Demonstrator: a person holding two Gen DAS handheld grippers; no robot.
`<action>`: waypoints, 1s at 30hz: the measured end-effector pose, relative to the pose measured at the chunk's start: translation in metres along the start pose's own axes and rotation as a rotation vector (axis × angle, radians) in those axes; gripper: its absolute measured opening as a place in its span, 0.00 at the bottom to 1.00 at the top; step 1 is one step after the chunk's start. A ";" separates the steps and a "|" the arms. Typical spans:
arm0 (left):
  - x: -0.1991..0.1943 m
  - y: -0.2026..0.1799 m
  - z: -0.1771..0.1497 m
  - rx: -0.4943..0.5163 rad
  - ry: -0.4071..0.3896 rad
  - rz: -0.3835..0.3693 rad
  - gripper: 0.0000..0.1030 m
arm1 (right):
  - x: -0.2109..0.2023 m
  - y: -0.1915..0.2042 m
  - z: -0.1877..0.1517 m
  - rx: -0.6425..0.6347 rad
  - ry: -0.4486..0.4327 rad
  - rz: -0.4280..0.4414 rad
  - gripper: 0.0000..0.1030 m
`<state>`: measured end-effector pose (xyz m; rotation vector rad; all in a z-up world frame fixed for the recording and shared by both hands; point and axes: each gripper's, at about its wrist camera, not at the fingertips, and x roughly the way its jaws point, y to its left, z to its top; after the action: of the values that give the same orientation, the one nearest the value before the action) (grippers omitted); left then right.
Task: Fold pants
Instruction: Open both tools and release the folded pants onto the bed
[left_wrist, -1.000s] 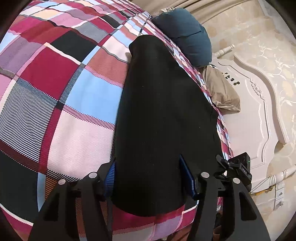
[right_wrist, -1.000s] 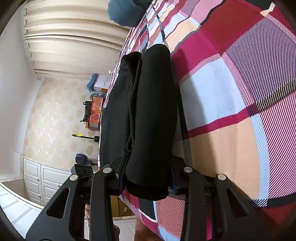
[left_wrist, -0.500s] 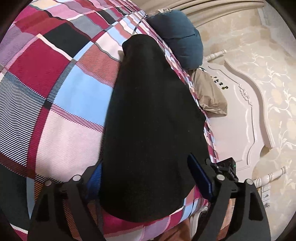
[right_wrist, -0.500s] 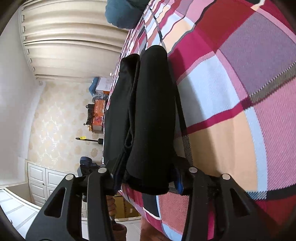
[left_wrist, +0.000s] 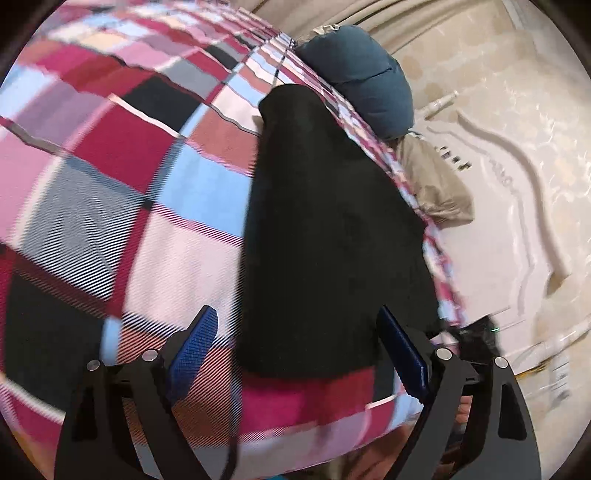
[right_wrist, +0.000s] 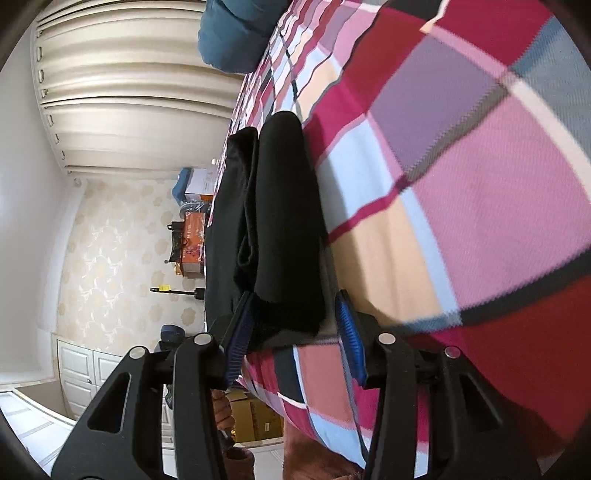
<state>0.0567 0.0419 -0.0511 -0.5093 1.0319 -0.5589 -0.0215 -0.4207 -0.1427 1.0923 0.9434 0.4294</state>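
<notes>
Pants (left_wrist: 325, 236) (folded) on bedspread (left_wrist: 110, 206)

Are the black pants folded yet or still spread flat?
Folded: the black pants lie as a narrow doubled strip on the plaid bedspread, layers stacked at the edge.

No legible txt, labels or nos.
</notes>
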 end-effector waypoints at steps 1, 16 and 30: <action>-0.003 -0.002 -0.003 0.016 -0.014 0.033 0.84 | -0.004 0.000 -0.002 -0.003 -0.005 -0.010 0.43; -0.021 -0.035 -0.048 0.129 -0.114 0.327 0.84 | -0.023 0.025 -0.049 -0.133 -0.072 -0.193 0.65; -0.022 -0.081 -0.073 0.219 -0.198 0.479 0.84 | 0.016 0.083 -0.105 -0.498 -0.167 -0.619 0.86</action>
<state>-0.0330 -0.0144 -0.0167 -0.1102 0.8518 -0.1854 -0.0871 -0.3146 -0.0900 0.3455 0.9087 0.0477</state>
